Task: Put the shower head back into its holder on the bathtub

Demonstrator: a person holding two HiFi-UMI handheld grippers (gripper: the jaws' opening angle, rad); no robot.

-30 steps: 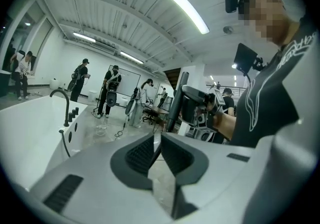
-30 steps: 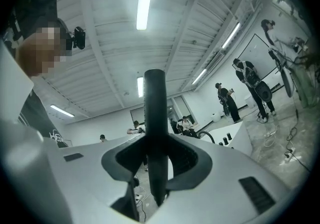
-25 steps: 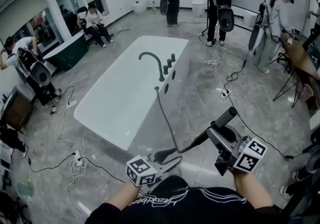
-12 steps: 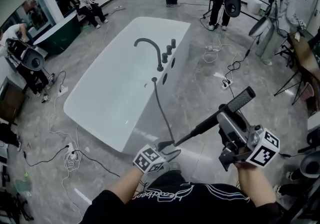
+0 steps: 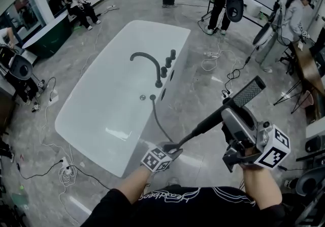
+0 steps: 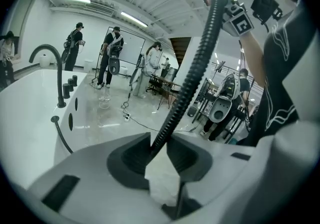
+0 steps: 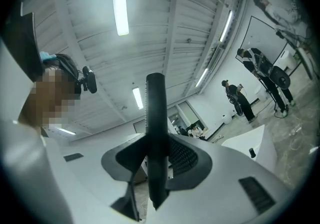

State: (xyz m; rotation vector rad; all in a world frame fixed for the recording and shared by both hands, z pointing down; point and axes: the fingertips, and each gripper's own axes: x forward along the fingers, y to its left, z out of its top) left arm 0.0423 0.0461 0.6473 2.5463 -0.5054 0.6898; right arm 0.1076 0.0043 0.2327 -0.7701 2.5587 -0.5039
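Nearest me, the person's left gripper [image 5: 171, 150] is low in front of their body. Its jaws are closing on the black hose [image 5: 160, 125], which fills the gap between the pads. To its right and higher, the right gripper [image 5: 229, 114] is clamped on the handle of the shower head [image 5: 249, 91]. The shower head slants up and away over the grey floor [image 5: 203, 84], beside the bathtub [image 5: 101, 114] and well apart from it. From the left gripper the hose runs in a curve to a round socket [image 5: 152, 97] on the tub's near rim. Just past that stand the arched faucet [image 5: 147, 61] and a row of dark knobs [image 5: 168, 63]. Cables trail over the floor, and several people stand at the room's far end.
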